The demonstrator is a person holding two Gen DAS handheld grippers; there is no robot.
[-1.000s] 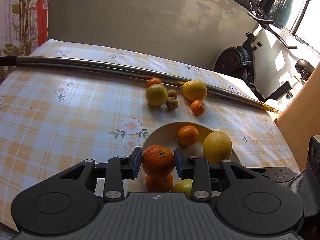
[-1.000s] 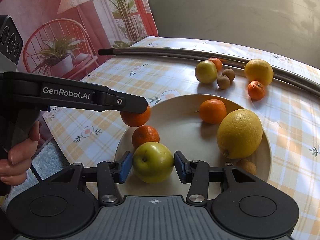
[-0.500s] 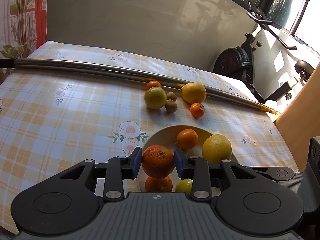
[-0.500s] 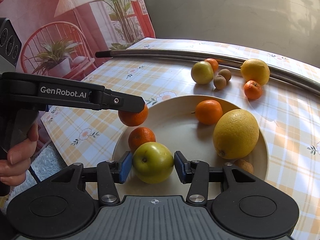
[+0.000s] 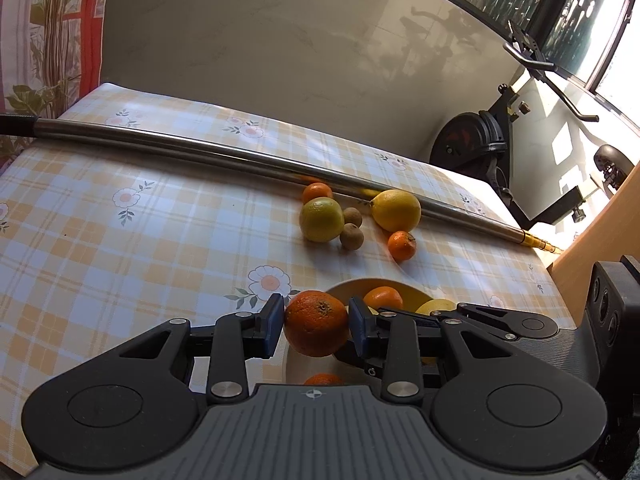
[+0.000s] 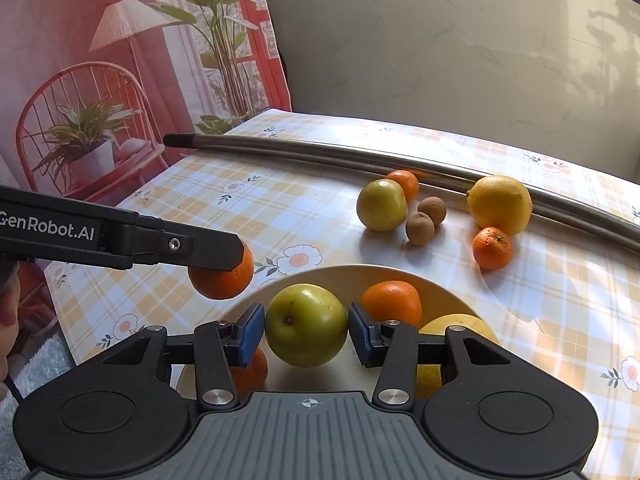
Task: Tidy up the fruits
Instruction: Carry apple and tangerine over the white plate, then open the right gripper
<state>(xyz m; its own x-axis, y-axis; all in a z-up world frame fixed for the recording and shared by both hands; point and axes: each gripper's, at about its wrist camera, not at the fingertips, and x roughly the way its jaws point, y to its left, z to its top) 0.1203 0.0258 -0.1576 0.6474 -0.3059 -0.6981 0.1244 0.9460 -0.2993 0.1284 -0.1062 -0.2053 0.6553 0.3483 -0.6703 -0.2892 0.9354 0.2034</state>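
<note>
Lifted higher above the cream plate than a second ago, left claw pinching an orange, right claw pinching a green apple, beyond on the counter a lemon against a steel pole.

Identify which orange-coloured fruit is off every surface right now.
The large orange, clamped in the left tool above the table. The small mandarins lie in the plate or on the tablecloth.
</note>
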